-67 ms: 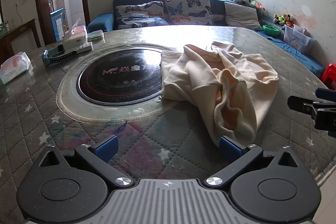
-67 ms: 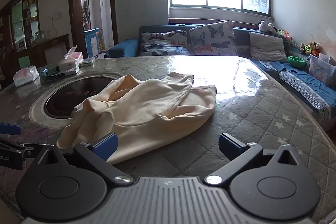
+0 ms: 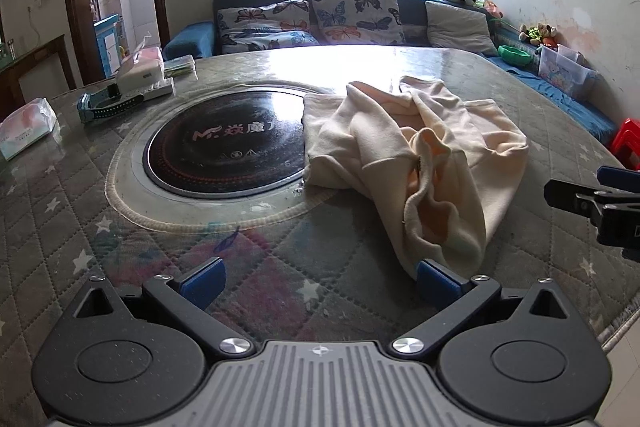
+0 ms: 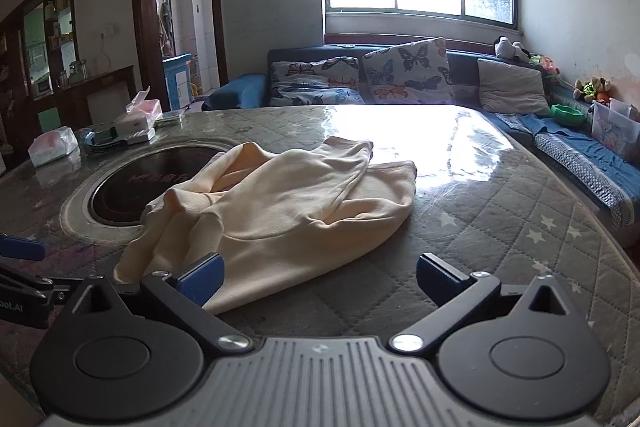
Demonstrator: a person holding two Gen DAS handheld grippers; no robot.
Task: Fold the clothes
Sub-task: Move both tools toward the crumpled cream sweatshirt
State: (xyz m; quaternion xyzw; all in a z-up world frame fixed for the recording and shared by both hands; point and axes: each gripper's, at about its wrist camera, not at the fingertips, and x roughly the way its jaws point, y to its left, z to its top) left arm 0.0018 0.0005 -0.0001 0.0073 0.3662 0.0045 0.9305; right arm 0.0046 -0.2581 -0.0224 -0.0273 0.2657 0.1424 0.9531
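A cream garment (image 3: 420, 151) lies crumpled on the quilted table, partly over the black round hotplate (image 3: 224, 151). My left gripper (image 3: 318, 281) is open and empty, low over the table, its right fingertip (image 3: 434, 281) at the garment's near end. My right gripper (image 4: 318, 277) is open and empty at the garment's (image 4: 280, 215) near edge, its left fingertip (image 4: 202, 277) just over the cloth. The right gripper also shows at the right edge of the left wrist view (image 3: 600, 203), and the left gripper at the left edge of the right wrist view (image 4: 20, 283).
Tissue packs (image 3: 26, 133), a tissue box (image 3: 140, 71) and a blue watch (image 3: 106, 103) sit at the table's far left. A sofa with butterfly cushions (image 3: 352, 15) runs behind the table. A red stool (image 3: 626, 143) stands off its right edge.
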